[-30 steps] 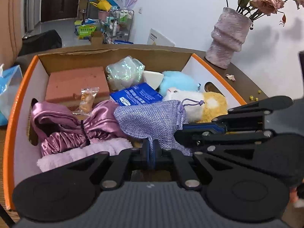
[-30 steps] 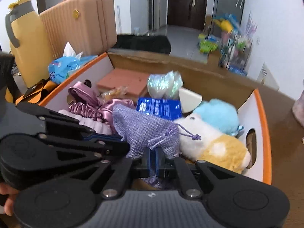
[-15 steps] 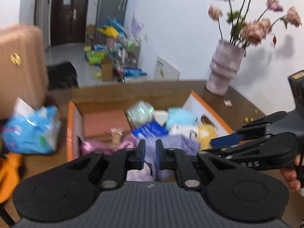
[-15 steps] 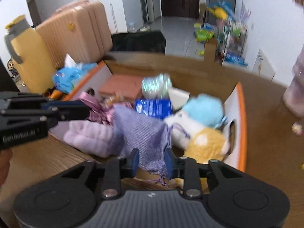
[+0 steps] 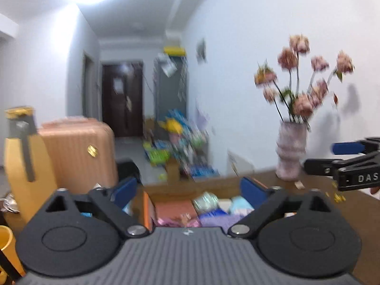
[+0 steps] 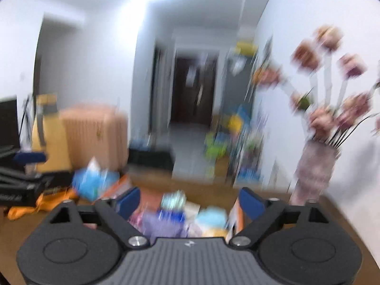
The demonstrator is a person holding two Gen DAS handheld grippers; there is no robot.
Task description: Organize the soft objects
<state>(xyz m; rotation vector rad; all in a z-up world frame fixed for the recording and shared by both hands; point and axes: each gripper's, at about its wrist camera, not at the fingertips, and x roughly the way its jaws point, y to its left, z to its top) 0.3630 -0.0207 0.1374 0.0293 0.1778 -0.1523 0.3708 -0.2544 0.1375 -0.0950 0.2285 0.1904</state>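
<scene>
The left gripper (image 5: 187, 191) is spreading its jaws, the two blue pads wide apart with nothing between them; past them lies the box. The right gripper (image 6: 188, 201) is likewise opening and holds nothing, its pads framing the same box from the other side. In the left wrist view the right gripper shows at the right edge above the table, with a fingertip of the person's hand (image 5: 375, 190) behind it.

One cardboard box (image 5: 147, 207) with an orange rim sits on the wooden table (image 5: 356, 204), near its front edge. Inside it, as far as the blur allows: one terracotta-coloured block (image 5: 174, 210) at the back left, one iridescent plastic packet (image 5: 205, 199) beside it, one light blue plush (image 5: 239, 206) at the back right, one blue packet (image 5: 213, 212), a pink satin item (image 5: 166, 220) at the front left, and one lilac woven pouch (image 5: 218, 219) at the front middle, lying on the other things. The right wrist view also shows a yellowish plush (image 6: 215, 232) by the box's right wall.

One ribbed pink vase (image 5: 291, 152) of flowers stands by the table's far right edge, well apart from the box. To the left of the box are a blue tissue pack (image 6: 92, 180), one yellow jug (image 5: 23, 163) and one peach suitcase (image 5: 78, 154). The table between box and vase is bare apart from small yellow bits (image 5: 338, 197).
</scene>
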